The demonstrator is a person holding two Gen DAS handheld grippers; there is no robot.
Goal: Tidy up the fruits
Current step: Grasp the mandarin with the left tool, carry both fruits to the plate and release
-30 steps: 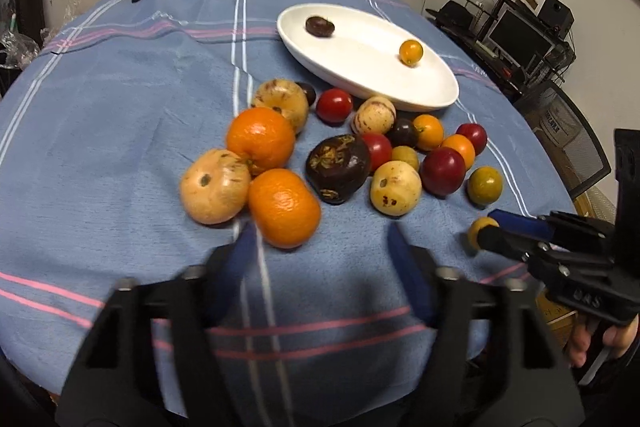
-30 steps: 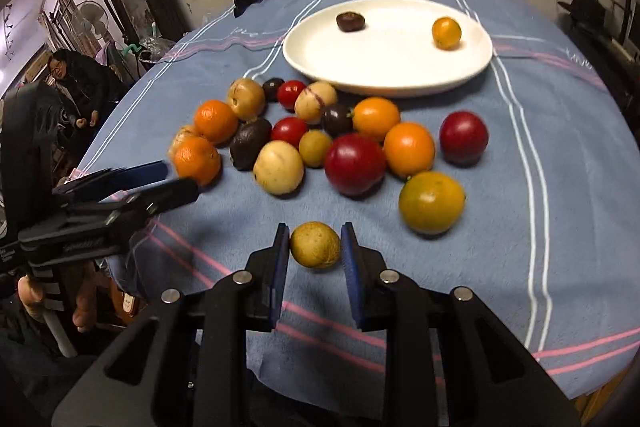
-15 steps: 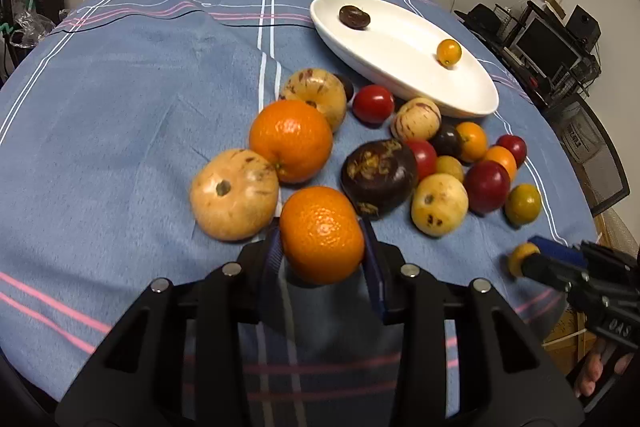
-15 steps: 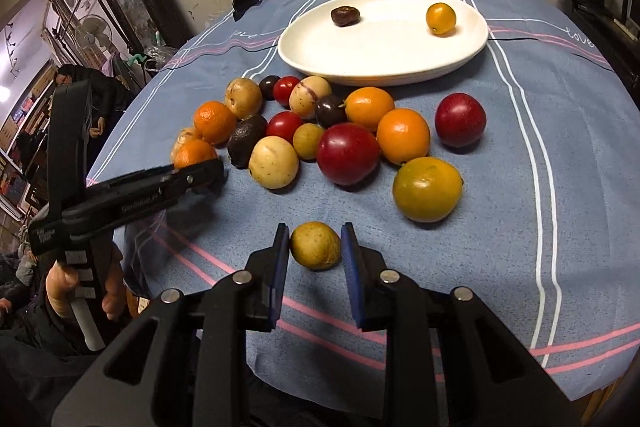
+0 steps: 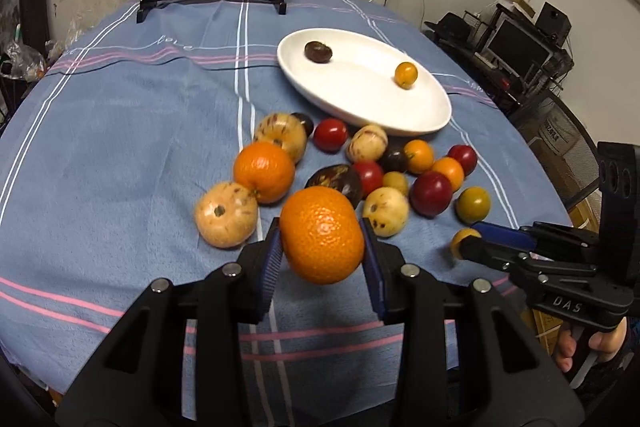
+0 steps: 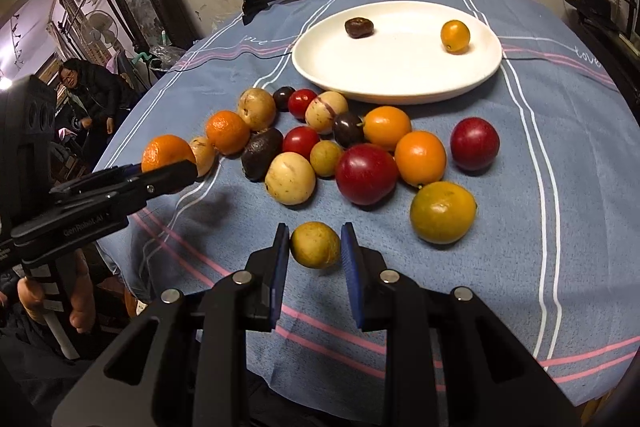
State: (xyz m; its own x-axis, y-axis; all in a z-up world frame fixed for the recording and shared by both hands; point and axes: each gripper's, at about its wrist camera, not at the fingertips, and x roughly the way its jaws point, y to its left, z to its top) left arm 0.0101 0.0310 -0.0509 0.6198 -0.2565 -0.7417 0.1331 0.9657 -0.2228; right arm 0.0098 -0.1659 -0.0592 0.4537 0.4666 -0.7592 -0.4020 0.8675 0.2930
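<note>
A: Start at the left. What has the left gripper (image 5: 322,251) got?

B: A mandarin orange (image 5: 322,235), clamped between its blue fingers (image 5: 269,259), one pad on each flank. The fruit looks clear of the tabletop (image 5: 120,147); the right wrist view shows a shadow on the cloth beneath it, so I judge it lifted.

A: Why grip it across the middle?

B: Probably because the widest part of a round, slightly soft fruit gives the flat pads the most skin to press on, which makes it less likely to squirt out.

A: And the loose pile?

B: It lies between the grippers and the white oval plate (image 5: 424,115). Another orange (image 5: 264,171) touches a pale, speckled round fruit (image 5: 226,214); next come a dark purple fruit (image 5: 338,181), red ones, small orange ones and a yellow-green one (image 5: 473,205). They sit bunched together, many touching.

A: The plate?

B: Beyond the pile. It carries only a small dark fruit (image 5: 318,51) and a small orange one (image 5: 406,75), set well apart, so the sorting seems barely begun.

A: Then the right side.

B: The right gripper (image 6: 315,253) is closed on a small yellow-brown fruit (image 6: 315,245), fingers (image 6: 280,259) pressed to both sides, just in front of the pile. Whether it sits on the cloth or just above it, I cannot tell.
</note>
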